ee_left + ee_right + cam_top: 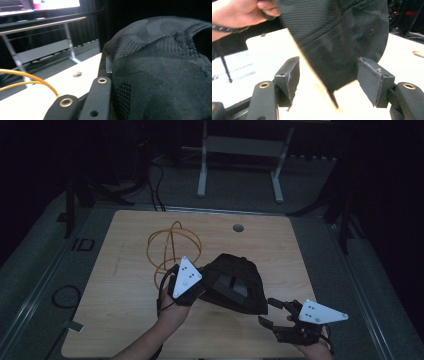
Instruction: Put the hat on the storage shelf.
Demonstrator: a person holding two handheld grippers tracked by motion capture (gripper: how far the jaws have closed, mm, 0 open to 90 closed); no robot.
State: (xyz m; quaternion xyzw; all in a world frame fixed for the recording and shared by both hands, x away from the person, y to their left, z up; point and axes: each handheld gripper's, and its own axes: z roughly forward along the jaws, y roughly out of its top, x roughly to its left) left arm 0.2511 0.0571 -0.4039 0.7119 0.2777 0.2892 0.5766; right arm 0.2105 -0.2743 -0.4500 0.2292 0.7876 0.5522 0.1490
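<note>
My left gripper (200,287), just left of centre in the high view, is clenched on the black cap (235,282) and holds its edge off the table (120,320). My right gripper (272,312), lower right, is released, jaws spread and touching nothing, the cap just beyond them.

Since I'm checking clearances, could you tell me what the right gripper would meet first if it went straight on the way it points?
Probably the black cap: it hangs straight ahead of the right gripper, whose jaws stand open, though depth is hard to judge.
</note>
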